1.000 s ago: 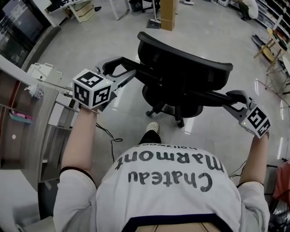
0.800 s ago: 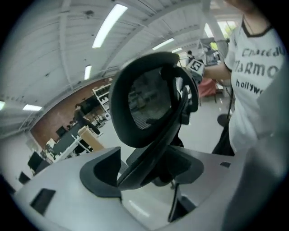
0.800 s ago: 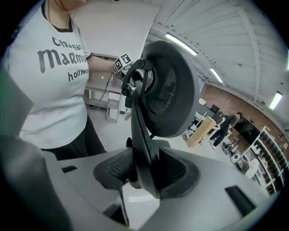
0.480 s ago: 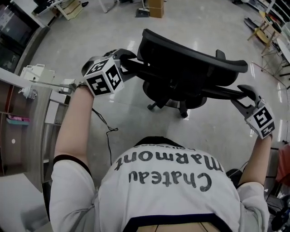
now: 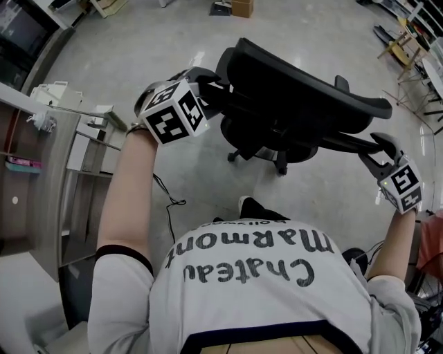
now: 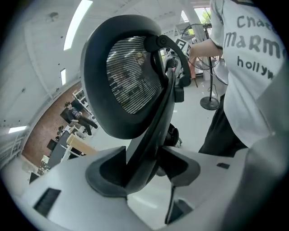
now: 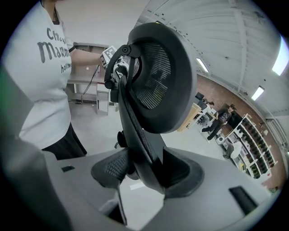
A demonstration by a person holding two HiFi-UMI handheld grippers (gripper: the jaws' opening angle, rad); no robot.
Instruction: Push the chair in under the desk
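Observation:
The black mesh-backed office chair (image 5: 297, 97) stands on the grey floor in front of me, its backrest towards me. My left gripper (image 5: 211, 88) is clamped on the left edge of the backrest frame (image 6: 149, 135). My right gripper (image 5: 379, 144) is at the right edge (image 7: 144, 135). Its jaws are opening with the frame between them, and both pads look to be touching it. In the left gripper view (image 6: 142, 164) the frame leans against one pad. The seat and wheeled base (image 5: 266, 148) show below the backrest.
A desk with shelves (image 5: 41, 173) runs along the left, with white items on it. A cable (image 5: 169, 197) trails on the floor near my feet. A cardboard box (image 5: 242, 7) and wooden stools (image 5: 408, 41) stand far off. A fan stand (image 6: 210, 101) is behind me.
The chair and both grippers have moved forward and to the right, away from my body. I have stepped after it, and the backrest has turned a little.

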